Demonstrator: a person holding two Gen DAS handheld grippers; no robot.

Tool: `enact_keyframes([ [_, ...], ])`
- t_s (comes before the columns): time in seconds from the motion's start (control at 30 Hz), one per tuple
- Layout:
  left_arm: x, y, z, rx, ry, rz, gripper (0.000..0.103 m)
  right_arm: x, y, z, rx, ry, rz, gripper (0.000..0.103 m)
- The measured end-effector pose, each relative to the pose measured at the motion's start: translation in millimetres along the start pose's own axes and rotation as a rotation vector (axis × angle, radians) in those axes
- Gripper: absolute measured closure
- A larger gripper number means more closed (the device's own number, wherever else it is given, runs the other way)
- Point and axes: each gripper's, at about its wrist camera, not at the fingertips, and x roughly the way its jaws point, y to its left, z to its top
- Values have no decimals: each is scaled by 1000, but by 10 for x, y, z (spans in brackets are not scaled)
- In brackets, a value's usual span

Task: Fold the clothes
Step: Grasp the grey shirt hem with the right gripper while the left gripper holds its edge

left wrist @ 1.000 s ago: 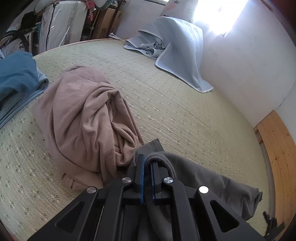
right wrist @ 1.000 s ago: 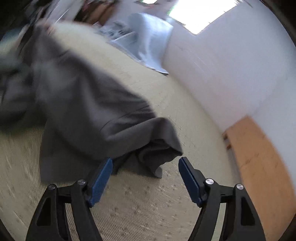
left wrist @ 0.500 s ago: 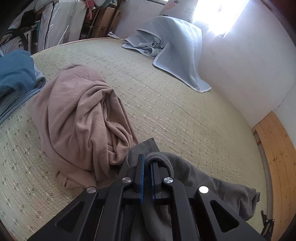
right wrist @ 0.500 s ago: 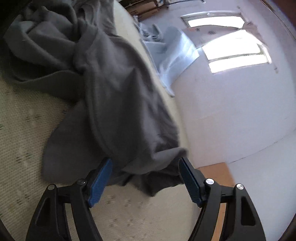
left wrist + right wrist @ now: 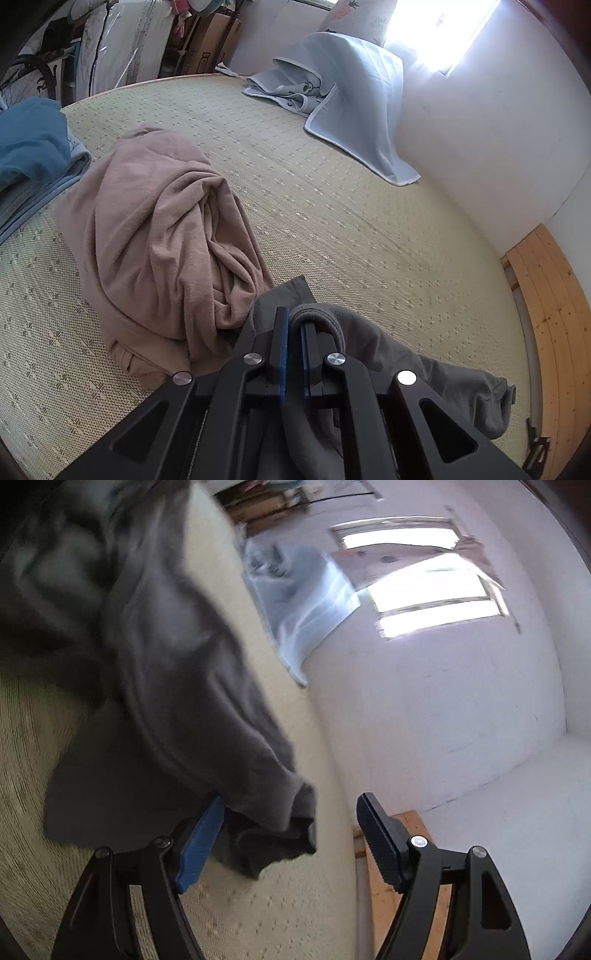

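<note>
Four pieces of cloth lie on the woven mat (image 5: 332, 221) that covers the bed: one grey garment (image 5: 424, 354), one crumpled tan garment (image 5: 159, 236), one blue garment (image 5: 29, 147) at the left edge on top of a paler blue layer, and one light blue blanket (image 5: 354, 107) heaped against the white wall (image 5: 498, 129) at the far side. There are two grippers, one per hand.

The left gripper (image 5: 292, 332) has its jaws nearly together, pinching a rolled hem of the grey garment, which rises in a small loop just past the blue pads. From there the grey cloth trails to the right across the mat, ending in a cuff near the wooden bed edge (image 5: 546, 314). The tan garment touches the grey one at its near corner.

The right gripper (image 5: 291, 830) has its jaws wide apart, holding nothing (the view is blurred by motion). The grey garment's (image 5: 177, 672) dangling cuff sits between the two fingers, close against the left blue pad; whether it touches is unclear.

Compared with a second ago, the left view has barely changed, the grip on the hem being the same. The right view has swung a good deal: the window (image 5: 424, 587) and wall now fill its right half, and the cuff has come in between the open fingers from just ahead of them.
</note>
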Motion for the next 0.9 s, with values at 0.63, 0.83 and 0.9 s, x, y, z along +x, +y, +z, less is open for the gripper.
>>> enact_keyframes([
  [0.63, -6, 35, 24, -12, 6, -11, 98, -95, 215, 29, -92, -72, -106, 24],
  [0.83, -7, 41, 23, -15, 4, -12, 98, -95, 77, 49, -67, -73, -174, 24],
  [0.9, -8, 46, 21, -15, 5, -13, 98, -95, 31, 56, -58, -74, -196, 24],
])
